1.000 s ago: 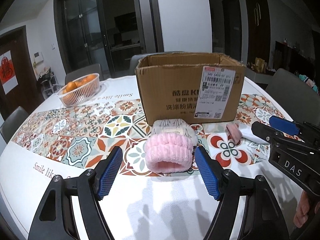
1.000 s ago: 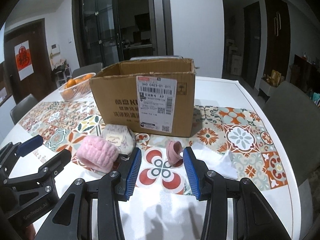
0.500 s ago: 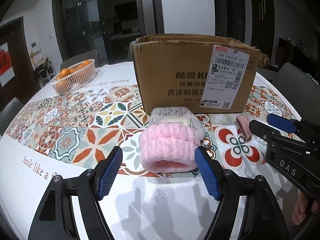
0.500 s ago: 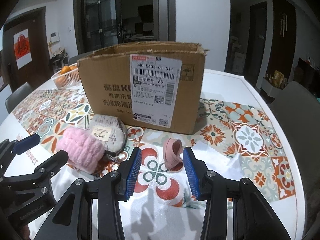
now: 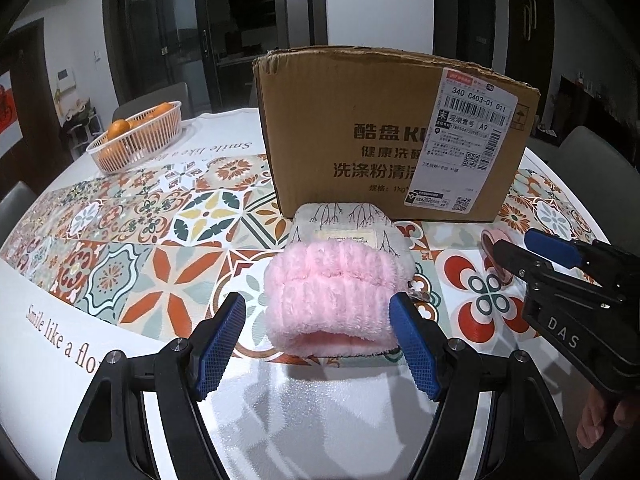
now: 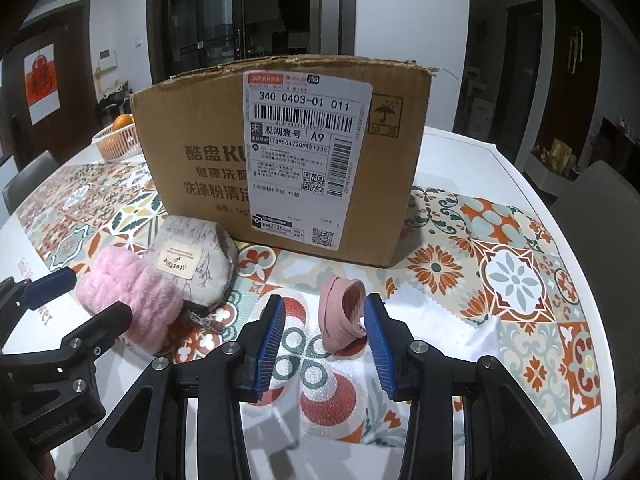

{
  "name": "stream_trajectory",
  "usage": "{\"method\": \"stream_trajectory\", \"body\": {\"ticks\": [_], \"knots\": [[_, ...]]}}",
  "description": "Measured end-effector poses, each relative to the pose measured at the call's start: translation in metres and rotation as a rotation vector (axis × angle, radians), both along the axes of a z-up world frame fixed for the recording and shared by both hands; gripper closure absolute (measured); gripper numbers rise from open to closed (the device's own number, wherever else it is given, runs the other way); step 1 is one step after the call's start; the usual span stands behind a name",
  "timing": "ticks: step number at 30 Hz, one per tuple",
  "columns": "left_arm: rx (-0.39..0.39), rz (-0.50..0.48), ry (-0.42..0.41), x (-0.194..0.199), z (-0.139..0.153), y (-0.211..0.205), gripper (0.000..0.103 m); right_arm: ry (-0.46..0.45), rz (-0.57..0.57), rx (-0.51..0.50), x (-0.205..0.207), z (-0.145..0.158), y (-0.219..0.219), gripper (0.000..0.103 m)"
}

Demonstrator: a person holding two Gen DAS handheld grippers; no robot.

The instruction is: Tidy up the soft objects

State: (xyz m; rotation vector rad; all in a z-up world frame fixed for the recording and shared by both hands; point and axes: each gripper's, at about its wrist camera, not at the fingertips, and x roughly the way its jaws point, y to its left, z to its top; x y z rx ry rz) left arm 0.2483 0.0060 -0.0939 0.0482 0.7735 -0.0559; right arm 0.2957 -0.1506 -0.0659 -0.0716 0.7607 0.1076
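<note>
Left wrist view: the left tool (image 5: 316,336), jaws apart, has closed in until its pads flank the pink band (image 5: 334,300) on the worktop (image 5: 120,364). The right tool (image 6: 324,336), also apart, has advanced to straddle the small pink roll (image 6: 342,316) before the box (image 6: 280,152).

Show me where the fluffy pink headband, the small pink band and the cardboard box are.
fluffy pink headband (image 5: 334,280), left wrist view, on its plush upper side.
small pink band (image 6: 340,318), right wrist view, on its ribbed outer face.
cardboard box (image 6: 200,128), right wrist view, on its bare front wall left of the label.
</note>
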Motion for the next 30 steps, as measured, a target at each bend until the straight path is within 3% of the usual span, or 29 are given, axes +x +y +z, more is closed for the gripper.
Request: {"method": "stream_trajectory", "body": {"ticks": [4, 13, 19, 30], "knots": [[-0.003, 0.003, -0.001, 0.001, -0.002, 0.001, 0.042, 0.013, -0.002, -0.008, 0.005, -0.006, 0.002, 0.067], [0.01, -0.013, 0.009, 0.0, -0.007, 0.0, 0.07, 0.054, -0.015, -0.006, 0.011, -0.02, 0.001, 0.088], [-0.006, -0.019, 0.003, -0.003, -0.003, 0.0, 0.077, 0.035, -0.012, 0.02, 0.006, -0.014, -0.001, 0.094], [-0.028, -0.021, -0.031, -0.017, 0.015, 0.001, 0.079, -0.023, -0.008, 0.055, -0.012, 0.012, -0.001, 0.095]]}}
